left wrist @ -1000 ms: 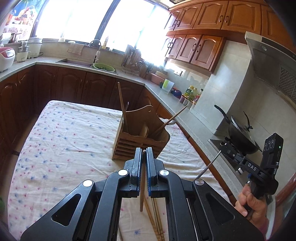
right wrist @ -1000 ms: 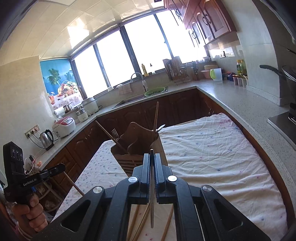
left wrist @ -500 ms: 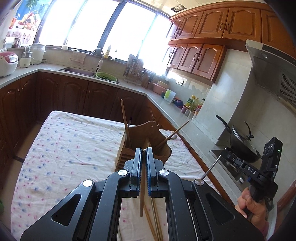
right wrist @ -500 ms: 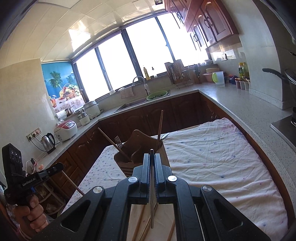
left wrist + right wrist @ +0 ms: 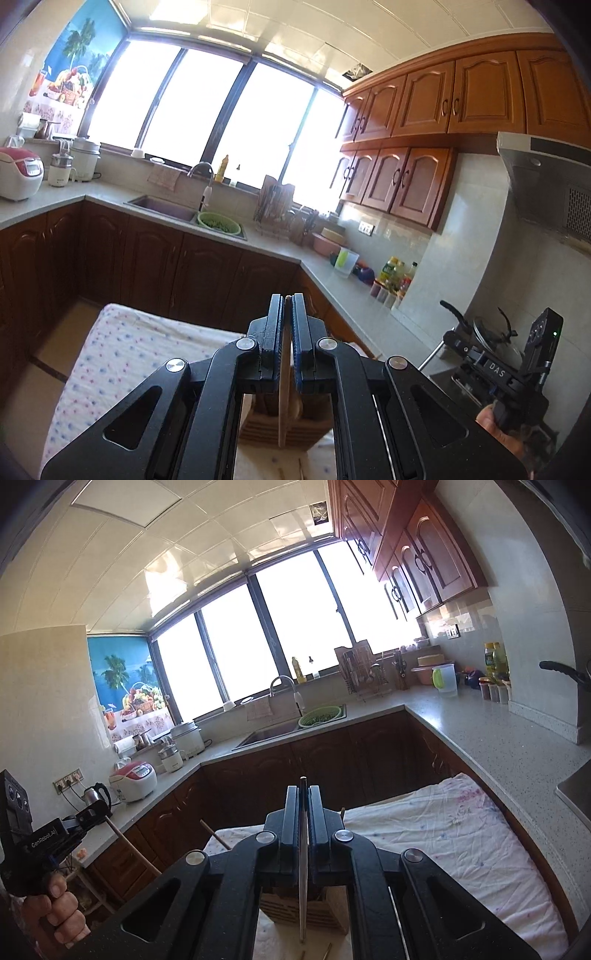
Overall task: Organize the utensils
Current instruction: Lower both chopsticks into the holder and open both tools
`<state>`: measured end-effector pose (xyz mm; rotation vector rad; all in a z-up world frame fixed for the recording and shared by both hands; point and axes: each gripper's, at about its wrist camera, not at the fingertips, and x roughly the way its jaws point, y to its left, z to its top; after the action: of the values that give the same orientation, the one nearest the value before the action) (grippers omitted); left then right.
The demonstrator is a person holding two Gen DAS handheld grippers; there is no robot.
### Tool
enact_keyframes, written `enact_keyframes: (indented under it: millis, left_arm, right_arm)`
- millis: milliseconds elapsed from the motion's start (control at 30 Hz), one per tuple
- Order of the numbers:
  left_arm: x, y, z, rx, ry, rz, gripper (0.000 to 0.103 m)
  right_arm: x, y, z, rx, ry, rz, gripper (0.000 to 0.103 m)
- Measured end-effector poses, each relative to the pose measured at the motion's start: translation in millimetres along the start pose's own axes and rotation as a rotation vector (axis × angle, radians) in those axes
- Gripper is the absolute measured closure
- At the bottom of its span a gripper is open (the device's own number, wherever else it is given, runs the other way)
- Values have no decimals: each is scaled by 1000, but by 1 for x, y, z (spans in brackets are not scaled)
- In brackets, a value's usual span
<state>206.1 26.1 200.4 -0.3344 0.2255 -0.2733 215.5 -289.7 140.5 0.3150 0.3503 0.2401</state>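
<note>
My left gripper point(image 5: 287, 306) is shut on a wooden chopstick point(image 5: 283, 398) that hangs down toward the wooden utensil holder point(image 5: 284, 428), seen just below the jaws. My right gripper point(image 5: 303, 797) is shut on a thin metal utensil point(image 5: 303, 878) that hangs over the same holder point(image 5: 306, 908). The holder stands on the floral tablecloth point(image 5: 454, 842); most of it is hidden behind the gripper bodies. Chopstick tips point(image 5: 216, 836) stick up out of it. The right gripper also shows in the left wrist view point(image 5: 461, 343), and the left gripper in the right wrist view point(image 5: 92, 812).
Loose chopsticks point(image 5: 327, 950) lie on the cloth in front of the holder. An L-shaped counter point(image 5: 480, 734) with a sink point(image 5: 273, 734) wraps behind and to the right. A wok point(image 5: 480, 328) sits on the stove at right.
Both grippers have risen and tilted upward with their utensils still held. The holder has dropped from the middle of each view to below the jaws.
</note>
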Motion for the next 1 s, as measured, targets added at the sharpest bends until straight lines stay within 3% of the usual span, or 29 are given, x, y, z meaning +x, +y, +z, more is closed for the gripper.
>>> enact_keyframes:
  millis: [267,700,1000]
  left_arm:
    - [48,16,4,-39,-52,59,99]
    - [98,37,-72,-50,108,104,99]
    - [110,26,-86,-9,166,98,99]
  right_arm:
    - [35,-2,16,2,-53,-33,99]
    - [78,-18,-44,4,27,-85,99]
    - [94,-22,-63,10,110,-83,98]
